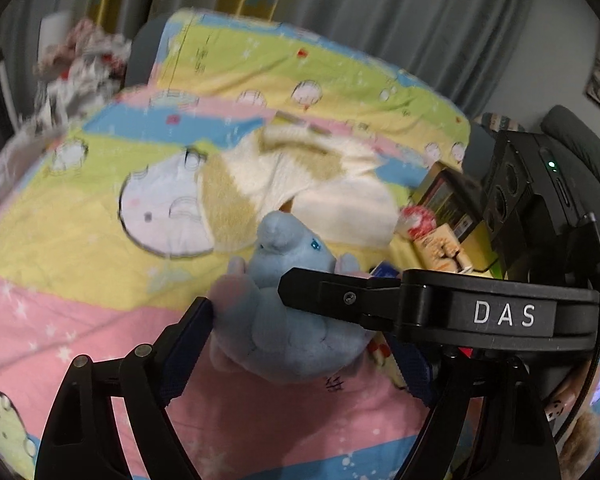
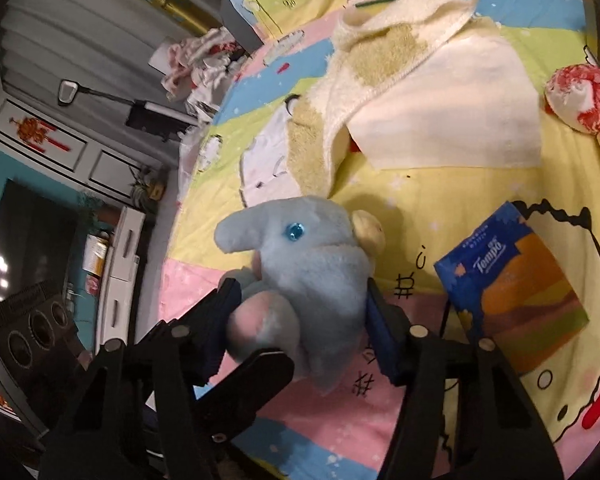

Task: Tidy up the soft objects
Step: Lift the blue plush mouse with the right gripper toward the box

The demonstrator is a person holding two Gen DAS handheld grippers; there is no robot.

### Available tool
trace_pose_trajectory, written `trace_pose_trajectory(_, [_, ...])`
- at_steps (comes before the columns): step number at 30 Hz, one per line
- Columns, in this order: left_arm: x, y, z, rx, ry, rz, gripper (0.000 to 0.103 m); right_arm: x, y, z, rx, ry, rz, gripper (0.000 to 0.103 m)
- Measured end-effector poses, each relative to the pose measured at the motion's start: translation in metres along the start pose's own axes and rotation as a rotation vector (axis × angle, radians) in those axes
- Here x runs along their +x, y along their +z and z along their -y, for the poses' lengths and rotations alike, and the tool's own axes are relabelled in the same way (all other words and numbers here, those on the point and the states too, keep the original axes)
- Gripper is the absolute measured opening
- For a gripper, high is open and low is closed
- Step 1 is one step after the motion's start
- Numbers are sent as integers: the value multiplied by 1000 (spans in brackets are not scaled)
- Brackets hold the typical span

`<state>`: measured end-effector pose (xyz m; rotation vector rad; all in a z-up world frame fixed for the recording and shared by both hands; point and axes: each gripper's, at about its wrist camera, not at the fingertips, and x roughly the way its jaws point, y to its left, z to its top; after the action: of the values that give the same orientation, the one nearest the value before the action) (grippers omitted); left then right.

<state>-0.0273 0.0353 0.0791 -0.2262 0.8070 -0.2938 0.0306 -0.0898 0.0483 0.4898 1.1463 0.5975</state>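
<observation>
The blue plush toy (image 2: 304,280) is seen near the front of the bed, above the pink band of the patterned bedsheet (image 2: 440,200). It is held upright: the long axis runs from its base, low between the fingers, to the head at top. The rounded snout points to the left in the right wrist view, with one blue eye facing the camera.

The right gripper (image 2: 300,312) is clamped on the toy's lower body; both pads are pressed into the plush, one on each side. The left gripper (image 1: 300,340) also has the toy between its fingers. Its near pad touches the toy's side, but the far pad is hidden behind the right gripper's finger, which crosses the left wrist view, so a grip by the left gripper cannot be confirmed.

Just right of the toy a blue and orange tissue pack (image 2: 512,292) lies on the sheet. Behind the toy a cream towel (image 2: 432,112), partly folded over, is spread on the yellow band. A red and white fabric ball (image 2: 584,96) rests at the far right. Crumpled clothing (image 2: 196,64) is noted beyond the bed's left edge.
</observation>
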Motion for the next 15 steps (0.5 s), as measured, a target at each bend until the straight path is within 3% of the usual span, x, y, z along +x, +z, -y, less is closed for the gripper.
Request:
trace_pose_trajectory(7, [-36, 18, 50, 105, -49, 147, 85, -75, -1, -17, -55, 12, 185, 60])
trace_pose_trajectory(15, [-38, 37, 140, 263, -174, 257, 85, -175, -5, 17, -15, -15, 419, 61])
